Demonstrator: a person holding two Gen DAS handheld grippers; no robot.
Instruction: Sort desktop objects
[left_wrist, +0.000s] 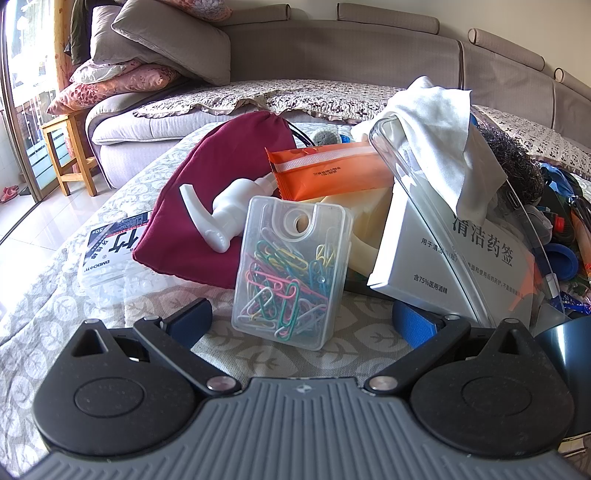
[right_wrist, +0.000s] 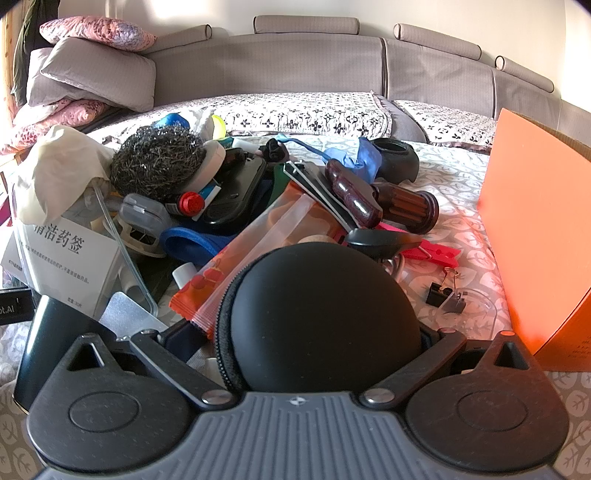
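In the left wrist view a clear plastic box of coloured paper clips (left_wrist: 291, 273) leans upright on the patterned tablecloth (left_wrist: 74, 314). My left gripper (left_wrist: 299, 321) is open around its base, and both blue pads (left_wrist: 188, 321) stand apart from it. In the right wrist view a black round zip case (right_wrist: 321, 317) fills the gap of my right gripper (right_wrist: 306, 338). Its jaws stand wide, and I cannot tell whether the pads touch the case. Behind lies a heap: a white box with printed text (left_wrist: 436, 258), an orange packet (left_wrist: 332, 170), a maroon pouch (left_wrist: 207, 177) and a white spray head (left_wrist: 218, 214).
A tall orange box (right_wrist: 535, 221) stands at the right. A steel scourer (right_wrist: 159, 162), brown-handled screwdriver (right_wrist: 402, 203), pink clothespin (right_wrist: 432, 254) and black binder clip (right_wrist: 443, 295) lie in the pile. A dark cup (right_wrist: 48, 332) stands between the grippers. A grey sofa (left_wrist: 332, 51) runs behind.
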